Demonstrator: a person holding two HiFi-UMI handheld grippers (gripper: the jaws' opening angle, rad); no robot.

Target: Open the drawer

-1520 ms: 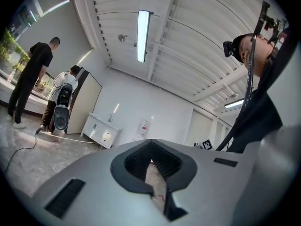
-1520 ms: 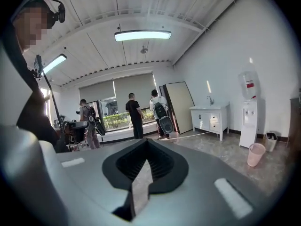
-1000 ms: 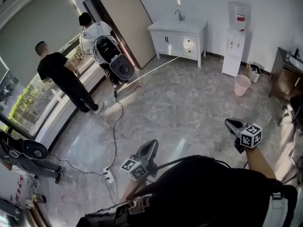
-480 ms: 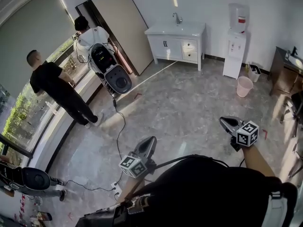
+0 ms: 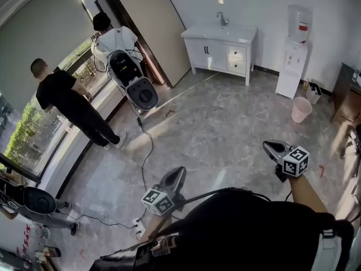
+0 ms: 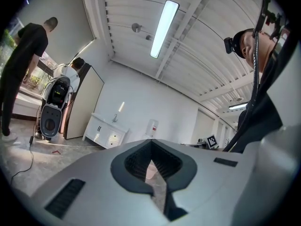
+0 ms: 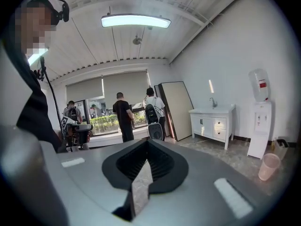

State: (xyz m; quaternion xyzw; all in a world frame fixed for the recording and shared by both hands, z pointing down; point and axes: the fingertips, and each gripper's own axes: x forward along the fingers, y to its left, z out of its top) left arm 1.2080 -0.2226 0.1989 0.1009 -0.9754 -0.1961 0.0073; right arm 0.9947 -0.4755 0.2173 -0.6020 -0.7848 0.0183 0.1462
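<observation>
Crossing the room, not at the target yet.

Head view: the white vanity cabinet (image 5: 220,47) sits against the far wall. Its two drawers (image 5: 236,59) are stacked on its right side and both look shut. The left gripper (image 5: 179,174) and right gripper (image 5: 272,147) are held out over bare floor (image 5: 225,123), well apart from the cabinet, touching nothing. Versus a second ago, the cabinet has slid right and looks a touch bigger in frame. The pink bin (image 5: 301,109) has shifted the same way. Both grippers sit at about the same spot in the picture. I read that as the person walking them in, no reach begun.

Left gripper view: jaws pressed together at the tips, nothing between them. The cabinet (image 6: 106,133) is small and far, left of the jaw line, so this gripper isn't lined up on it.

Right gripper view: jaws also pressed together, empty. The cabinet (image 7: 211,121) is off to the right of the jaw line, drawers (image 7: 219,127) visible. The water dispenser (image 7: 260,117) and the bin stand further right. Two people (image 7: 123,119) stand at the window, out of the path.

Judgement: approach phase, task barely started. It needs more walking, then jaws spread before a drawer pull can be taken. Can't tell which gripper will do it.
</observation>
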